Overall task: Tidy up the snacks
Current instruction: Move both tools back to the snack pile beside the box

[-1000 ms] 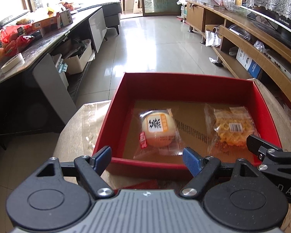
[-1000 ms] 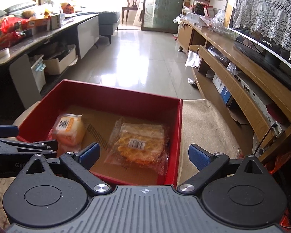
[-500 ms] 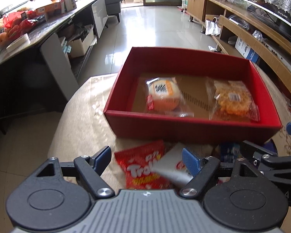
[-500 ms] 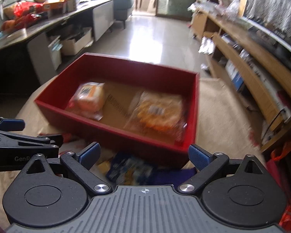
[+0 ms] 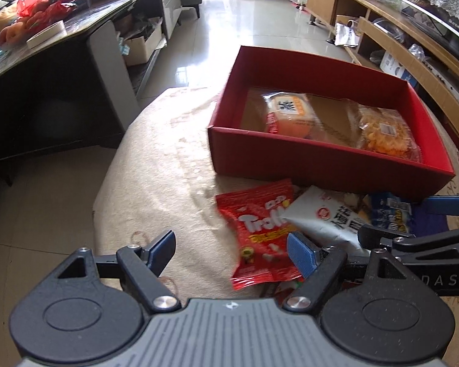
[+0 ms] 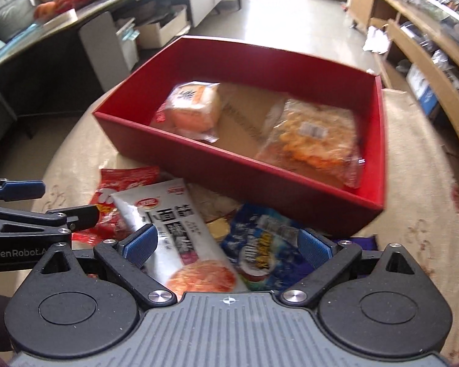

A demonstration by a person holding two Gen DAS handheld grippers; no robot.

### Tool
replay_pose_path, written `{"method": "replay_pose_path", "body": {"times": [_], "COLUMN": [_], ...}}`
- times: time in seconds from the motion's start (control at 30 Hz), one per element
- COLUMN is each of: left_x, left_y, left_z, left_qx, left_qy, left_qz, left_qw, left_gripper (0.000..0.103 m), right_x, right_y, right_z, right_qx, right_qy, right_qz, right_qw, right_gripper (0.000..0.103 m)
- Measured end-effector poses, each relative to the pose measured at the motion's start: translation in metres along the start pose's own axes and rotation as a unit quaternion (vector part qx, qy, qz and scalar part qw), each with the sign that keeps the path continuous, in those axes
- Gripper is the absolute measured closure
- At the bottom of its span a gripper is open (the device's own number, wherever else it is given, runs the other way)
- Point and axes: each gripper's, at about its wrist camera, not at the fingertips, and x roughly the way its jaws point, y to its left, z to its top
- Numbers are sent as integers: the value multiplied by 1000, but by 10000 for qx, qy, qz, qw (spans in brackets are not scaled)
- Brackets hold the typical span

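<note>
Snacks heaped loose on the desk [image 5: 168, 165], just short of a red box [image 5: 321, 165]. Left gripper [image 5: 231, 252] spread wide and empty, red Trolli bag [image 5: 260, 229] beside its right finger. Right gripper [image 6: 228, 243] likewise spread, white packet [image 6: 180, 229] and blue packet [image 6: 260, 244] lying between its fingers. Ahead, inside the box, a wrapped bun [image 6: 192, 107] and an orange pastry pack [image 6: 315, 140].

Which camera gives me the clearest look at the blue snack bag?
The right wrist view: the blue snack bag lies nearly whole between the open right gripper's fingers. The left wrist view catches only a sliver, behind the white packet and the right gripper.
</note>
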Motion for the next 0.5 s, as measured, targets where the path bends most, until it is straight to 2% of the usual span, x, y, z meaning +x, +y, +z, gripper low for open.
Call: {"method": "replay_pose_path", "body": {"times": [0.1, 0.2, 0.3, 0.5], "left_x": [2, 4, 4, 2], "left_y": [8, 16, 16, 23], "left_z": [0, 0, -1, 2], "left_qx": [-93, -213, -162, -245], "left_qy": [49, 163, 171, 153], "left_qz": [-20, -267, -244, -332], "left_qw": [9999, 9993, 9994, 9990], "left_gripper": [27, 27, 27, 27], "right_x": [7, 18, 24, 17], "right_y": [3, 1, 0, 8], "right_z": [4, 8, 10, 13], "right_qx": [-30, 22, 124, -115], "right_qy": [69, 232, 367, 393], "right_qz": [105, 178, 346, 366], "right_qw": [9999, 9996, 9986, 9985], "right_gripper": [3, 3, 3, 4]}}
